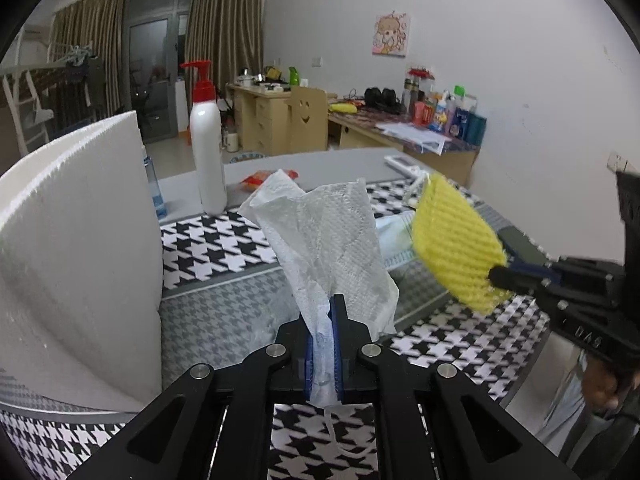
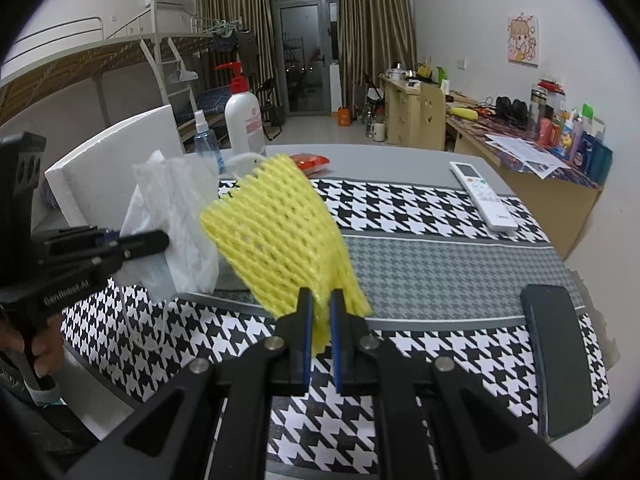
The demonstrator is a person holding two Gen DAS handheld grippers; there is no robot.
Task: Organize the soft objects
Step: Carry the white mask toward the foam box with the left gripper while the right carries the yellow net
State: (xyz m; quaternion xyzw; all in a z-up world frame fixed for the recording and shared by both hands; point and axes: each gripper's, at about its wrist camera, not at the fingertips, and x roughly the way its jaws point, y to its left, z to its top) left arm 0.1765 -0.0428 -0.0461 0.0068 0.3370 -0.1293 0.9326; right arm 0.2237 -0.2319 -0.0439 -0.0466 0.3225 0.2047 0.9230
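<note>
From the left wrist, the left gripper is pinching its blue pads together on the gathered end of a crumpled white paper towel, which is fanning upward toward twelve o'clock, lifted above the houndstooth cloth. At three o'clock the right gripper is reaching in, clamped on a yellow foam net that is hanging off the surface. A white foam board is standing at nine o'clock, with a red-pump white bottle at eleven o'clock.

From the right wrist, the right gripper is squeezing the net's lower end between nearly closed fingers, the mesh spreading toward eleven o'clock. At nine o'clock the left gripper is holding the towel just beside the net. A white remote is lying at two o'clock and a dark phone at four o'clock.
</note>
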